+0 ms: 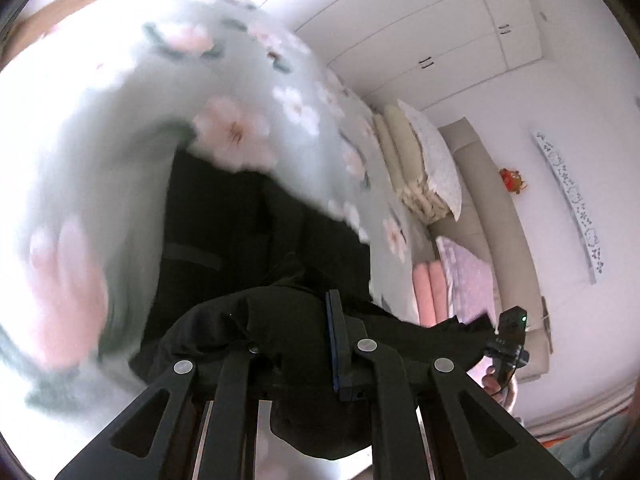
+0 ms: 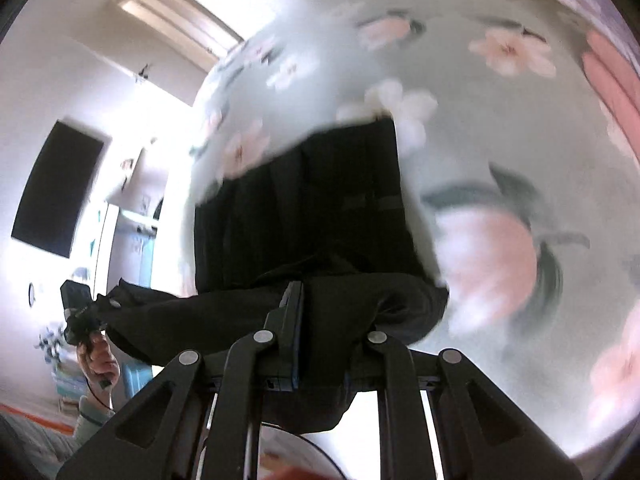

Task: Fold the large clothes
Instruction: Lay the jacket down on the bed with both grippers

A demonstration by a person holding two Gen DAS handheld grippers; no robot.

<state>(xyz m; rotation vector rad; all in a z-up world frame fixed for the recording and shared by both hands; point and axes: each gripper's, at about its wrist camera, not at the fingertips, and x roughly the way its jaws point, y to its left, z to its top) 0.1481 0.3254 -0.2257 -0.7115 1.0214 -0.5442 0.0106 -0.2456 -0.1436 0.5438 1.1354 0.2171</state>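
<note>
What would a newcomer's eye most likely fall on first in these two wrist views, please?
The black garment fills the middle of both views, lying on the floral bedspread. The left gripper and right gripper each pinch its lifted near edge. Stacked pillows sit at the bed's head, below white wardrobes.

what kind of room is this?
Most likely a bedroom: a pale green floral bedspread, stacked pillows against a beige padded headboard, and white built-in wardrobe doors.

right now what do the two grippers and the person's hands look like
Both the left gripper and right gripper are matte black, with slotted linkage bars, round silver pivot pins and blue-edged finger pads. The right gripper shows a green light. The left hand is bare, with a cable and pale sleeve.
</note>
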